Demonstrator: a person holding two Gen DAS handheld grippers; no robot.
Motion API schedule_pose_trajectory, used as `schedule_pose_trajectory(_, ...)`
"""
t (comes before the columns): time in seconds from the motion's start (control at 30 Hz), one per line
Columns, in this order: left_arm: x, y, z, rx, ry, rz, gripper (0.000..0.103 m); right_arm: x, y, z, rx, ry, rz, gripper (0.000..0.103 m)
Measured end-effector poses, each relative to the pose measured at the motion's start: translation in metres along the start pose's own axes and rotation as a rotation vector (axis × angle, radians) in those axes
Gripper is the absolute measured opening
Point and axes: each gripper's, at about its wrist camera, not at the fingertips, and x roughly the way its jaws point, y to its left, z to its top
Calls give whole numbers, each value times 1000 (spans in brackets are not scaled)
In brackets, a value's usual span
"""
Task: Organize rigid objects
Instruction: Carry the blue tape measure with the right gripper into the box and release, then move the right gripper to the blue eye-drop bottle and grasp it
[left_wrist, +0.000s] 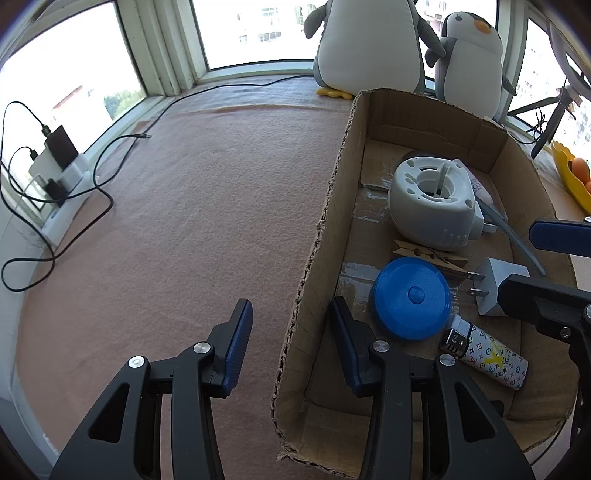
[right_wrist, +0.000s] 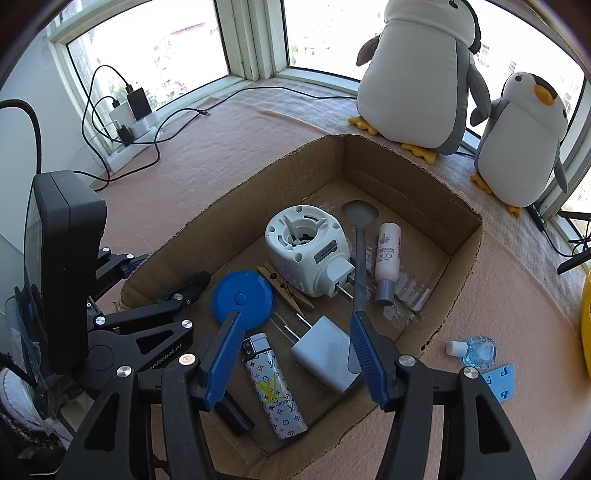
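Window ledge under bright panes, covered in a pink cloth (left_wrist: 166, 221).

- Far left: power strip (left_wrist: 62, 173) with plugged adapters and black cables, by the window.
- My left gripper (left_wrist: 291, 347): jaws apart, astride the box's left wall, one finger outside and one inside. The pads are not pressing the cardboard and hold nothing.
- Box (left_wrist: 332, 184): open cardboard, standing on the cloth right of centre. It holds all the items below.
- Blue disc (right_wrist: 242, 297): flat on the floor at the near left.
- Clothespin (right_wrist: 288, 291): wooden, between the disc and the plug-in unit, touching the unit's base.
- Plug-in unit (right_wrist: 306, 247): white and round, at mid box, prongs toward me.
- Lighter (right_wrist: 275, 387): patterned, lying near the front wall.
- Charger (right_wrist: 325, 354): white, just beside the lighter, prongs toward the disc.
- My right gripper (right_wrist: 295, 321): jaws moderately wide above the lighter and charger, empty.
- Spatula (right_wrist: 360, 251): grey, lying lengthwise right of the unit.
- Bottle (right_wrist: 387, 258): white with a grey cap, beside the spatula.
- Two plush penguins (right_wrist: 413, 74): behind the box, against the window.
- Small blue bottle (right_wrist: 476, 350) and blue card (right_wrist: 500, 380): on the cloth, outside the box's right wall.
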Motion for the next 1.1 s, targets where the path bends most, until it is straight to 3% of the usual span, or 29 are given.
schedule_pose_trajectory(0.63, 0, 0, 0, 1, -1, 0, 43, -24, -9, -13, 59, -41, -10, 59)
schedule_pose_trajectory(1.1, -1, 1, 0, 3, -3, 2, 43, -59, -46, -55, 245, -118, -36, 60)
